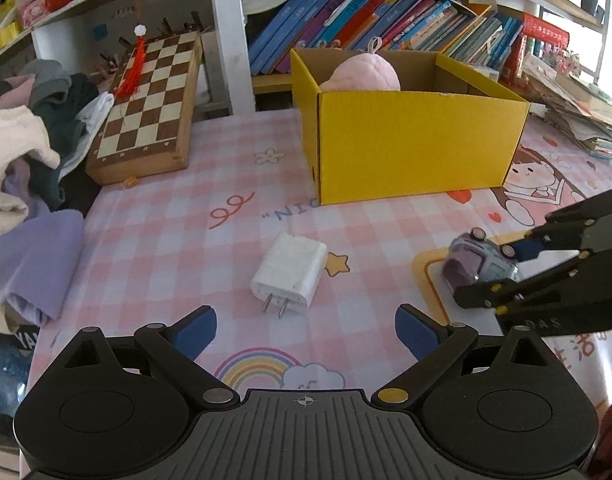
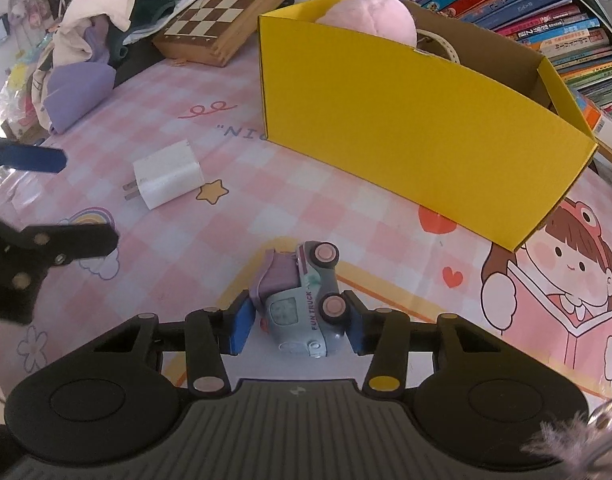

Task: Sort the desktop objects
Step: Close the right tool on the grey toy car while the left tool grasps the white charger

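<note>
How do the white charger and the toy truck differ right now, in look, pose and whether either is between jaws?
The white charger is a plain white block; the toy truck is grey-blue with pink wheels and lettering. The charger lies flat, prongs toward the left gripper, whose open jaws are short of it; the truck lies on its side between the right gripper's blue pads, which sit against it. Both rest on the pink checked mat, outside the yellow box.

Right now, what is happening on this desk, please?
A person is sorting desk things with two hand-held tongs. The right tongs are around a small toy truck lying on its side; both pads look in contact with it. The left tongs are open just before a white charger. A pink plush already sits in the yellow box.
</note>
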